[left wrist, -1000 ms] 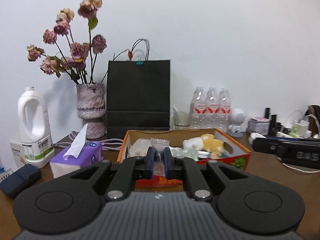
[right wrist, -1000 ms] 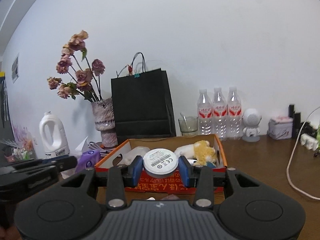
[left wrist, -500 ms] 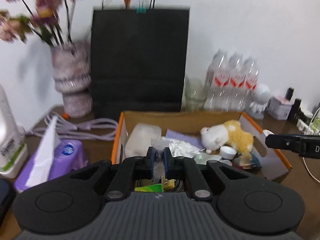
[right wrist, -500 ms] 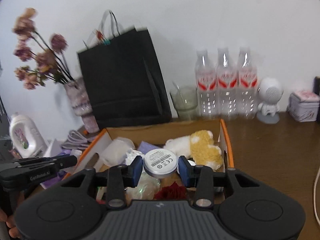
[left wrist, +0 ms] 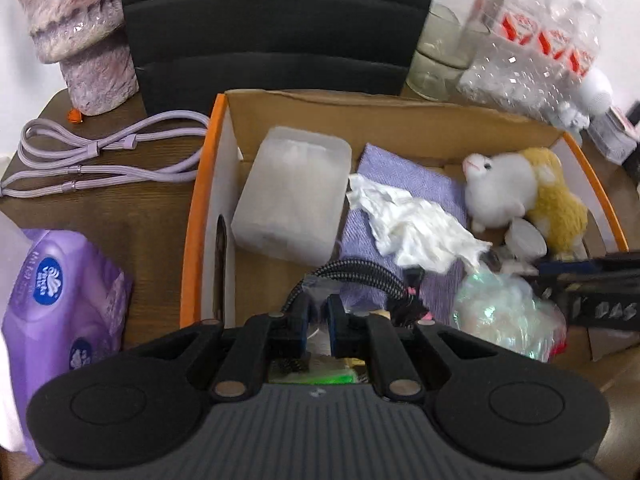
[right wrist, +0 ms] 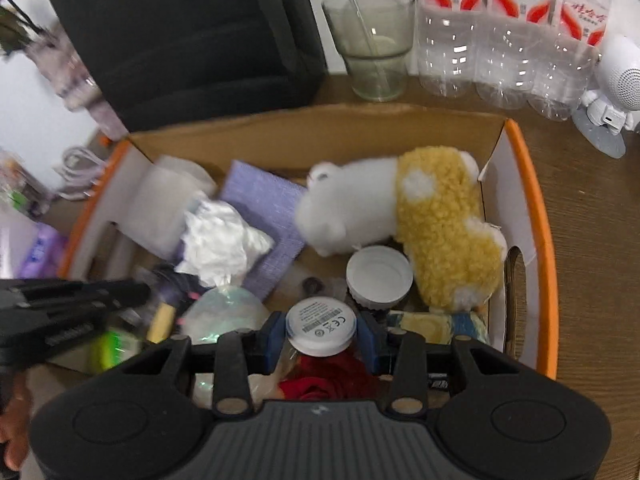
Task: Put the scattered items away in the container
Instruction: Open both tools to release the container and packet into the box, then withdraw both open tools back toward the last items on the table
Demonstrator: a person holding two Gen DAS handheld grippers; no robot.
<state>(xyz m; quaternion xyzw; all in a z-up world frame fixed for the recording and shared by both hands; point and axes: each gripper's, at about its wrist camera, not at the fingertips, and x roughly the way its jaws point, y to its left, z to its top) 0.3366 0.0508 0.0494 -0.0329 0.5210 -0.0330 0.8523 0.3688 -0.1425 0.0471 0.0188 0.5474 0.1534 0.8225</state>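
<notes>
Both tongs poised over the orange-rimmed box (right wrist: 536, 216), each gripping an item.

The right tongs (right wrist: 321, 334) clamp a white puck (right wrist: 321, 325) above the box's near end, just beside a white lid (right wrist: 379, 274) and a plush toy (right wrist: 420, 216). The left tongs (left wrist: 318, 322) are nearly closed on a clear wrapper (left wrist: 316, 284), pinched thin, over a braided cable (left wrist: 352, 276) inside the box.

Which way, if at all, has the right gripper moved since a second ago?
Yes. The right gripper, shut on the white disc, has come forward and tipped down over the box; the black bag has climbed the frame.
</notes>
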